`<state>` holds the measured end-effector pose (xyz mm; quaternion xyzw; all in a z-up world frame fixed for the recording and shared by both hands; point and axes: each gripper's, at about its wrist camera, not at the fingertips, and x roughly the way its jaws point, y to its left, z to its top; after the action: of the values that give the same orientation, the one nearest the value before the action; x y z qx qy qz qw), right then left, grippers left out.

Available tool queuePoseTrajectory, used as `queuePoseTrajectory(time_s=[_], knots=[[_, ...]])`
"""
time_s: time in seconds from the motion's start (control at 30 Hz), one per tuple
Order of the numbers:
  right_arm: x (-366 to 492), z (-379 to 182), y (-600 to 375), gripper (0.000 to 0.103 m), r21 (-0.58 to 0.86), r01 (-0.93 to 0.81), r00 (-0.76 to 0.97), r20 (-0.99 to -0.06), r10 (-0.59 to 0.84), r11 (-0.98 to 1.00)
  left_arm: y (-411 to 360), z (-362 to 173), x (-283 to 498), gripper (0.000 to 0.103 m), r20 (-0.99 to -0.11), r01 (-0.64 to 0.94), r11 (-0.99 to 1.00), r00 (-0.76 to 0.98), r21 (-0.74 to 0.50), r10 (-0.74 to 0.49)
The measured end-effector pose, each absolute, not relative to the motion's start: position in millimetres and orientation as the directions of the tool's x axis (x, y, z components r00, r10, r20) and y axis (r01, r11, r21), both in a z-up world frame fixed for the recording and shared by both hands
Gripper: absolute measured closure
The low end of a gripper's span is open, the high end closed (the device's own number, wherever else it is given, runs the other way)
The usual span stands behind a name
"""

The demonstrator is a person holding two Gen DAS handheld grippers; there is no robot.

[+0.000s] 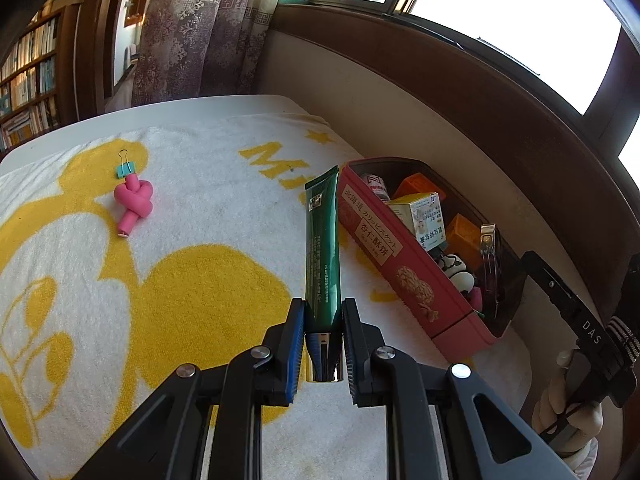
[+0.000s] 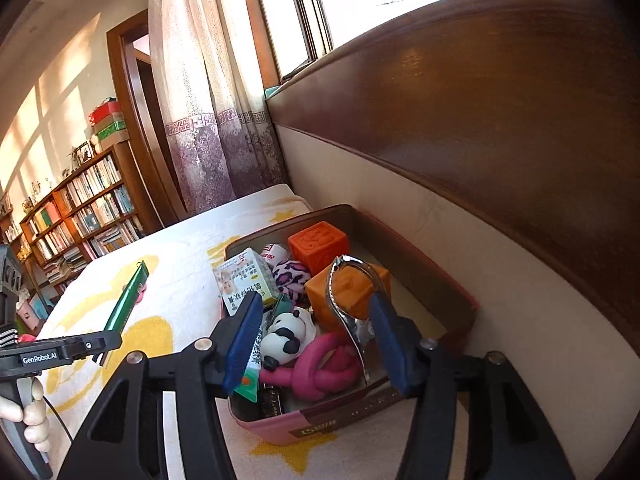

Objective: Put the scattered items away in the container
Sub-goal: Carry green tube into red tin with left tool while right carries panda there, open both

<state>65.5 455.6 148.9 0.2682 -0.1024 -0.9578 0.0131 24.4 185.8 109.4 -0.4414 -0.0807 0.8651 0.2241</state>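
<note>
My left gripper (image 1: 323,312) is shut on a green tube (image 1: 322,240) and holds it above the towel, just left of the pink tin box (image 1: 404,276). The tube also shows in the right wrist view (image 2: 126,300). My right gripper (image 2: 316,336) is open over the box (image 2: 400,400); a silver metal tool (image 2: 348,312) leans against its right finger (image 2: 386,340) inside the box. The box holds orange blocks (image 2: 320,244), a panda toy (image 2: 286,334), a pink knot (image 2: 320,372) and a medicine carton (image 2: 244,280). A second pink knot toy (image 1: 134,200) and a teal binder clip (image 1: 126,166) lie on the towel.
A white and yellow towel (image 1: 160,280) covers the table. A wooden-topped wall (image 2: 480,160) runs close behind the box. Curtain (image 2: 212,120) and bookshelf (image 2: 80,208) stand beyond the far edge. The left hand and its gripper handle (image 2: 52,348) show left of the box.
</note>
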Motion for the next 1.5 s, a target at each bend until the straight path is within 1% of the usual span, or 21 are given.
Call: queuePoseTrajectory(time_s=[0.4,0.57,0.8,0.9,1.07,1.5], knots=[[82.4,155.9,486.0,0.039,0.261,-0.081,-0.876,-0.479,-0.057,-0.962,266.1,136.4,26.0,0.084,-0.703,-0.464,-0.815,-0.446,-0.348,0.554],[88.7,158.6,498.4,0.039,0.277,-0.1,-0.883,-0.468,-0.044,-0.956,304.1,138.0,22.2,0.084,-0.698,-0.516,-0.778,-0.405,-0.357,0.59],[92.2,159.4,505.0,0.038,0.288,-0.113,-0.883,-0.467,-0.036,-0.951,333.9,127.5,6.9,0.084,-0.683,-0.516,-0.723,-0.315,-0.46,0.659],[92.3,158.3,505.1,0.038,0.291,-0.115,-0.881,-0.472,-0.038,-0.95,337.4,117.2,3.3,0.083,-0.691,-0.502,-0.712,-0.275,-0.49,0.669],[92.0,156.5,503.8,0.038,0.291,-0.116,-0.878,-0.478,-0.039,-0.95,324.9,109.9,-0.1,0.083,-0.694,-0.469,-0.729,-0.288,-0.498,0.66],[87.5,154.0,486.5,0.037,0.271,-0.099,-0.869,-0.492,-0.05,-0.957,284.8,110.4,-1.1,0.083,-0.698,-0.436,-0.776,-0.367,-0.454,0.615]])
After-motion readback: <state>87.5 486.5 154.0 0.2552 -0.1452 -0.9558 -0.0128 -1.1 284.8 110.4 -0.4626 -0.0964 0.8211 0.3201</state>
